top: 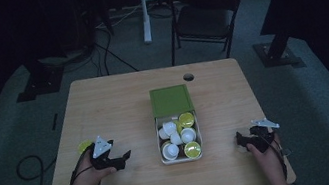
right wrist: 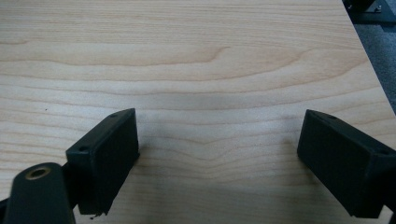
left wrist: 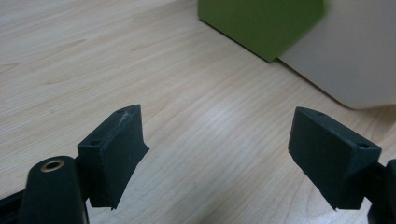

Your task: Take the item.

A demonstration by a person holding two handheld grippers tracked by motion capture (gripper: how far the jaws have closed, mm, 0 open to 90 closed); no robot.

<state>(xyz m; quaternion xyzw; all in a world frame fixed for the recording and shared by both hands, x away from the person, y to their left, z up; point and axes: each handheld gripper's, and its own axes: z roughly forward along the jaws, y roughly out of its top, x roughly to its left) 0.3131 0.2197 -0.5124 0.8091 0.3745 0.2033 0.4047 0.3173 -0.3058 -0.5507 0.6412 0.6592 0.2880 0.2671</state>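
A white box stands in the middle of the wooden table, holding several small cups, some white and some with yellow-green tops. Its green lid lies flat behind it. One more yellow-topped cup sits on the table just behind my left hand. My left gripper rests left of the box, pointing at it, open with nothing between its fingers. In the left gripper view, the left gripper faces the green lid and the white box wall. My right gripper lies right of the box, open over bare wood.
A round cable hole is in the table near its far edge. A dark folding chair stands beyond the table. Cables trail on the floor at the left. The right hand is close to the table's front right corner.
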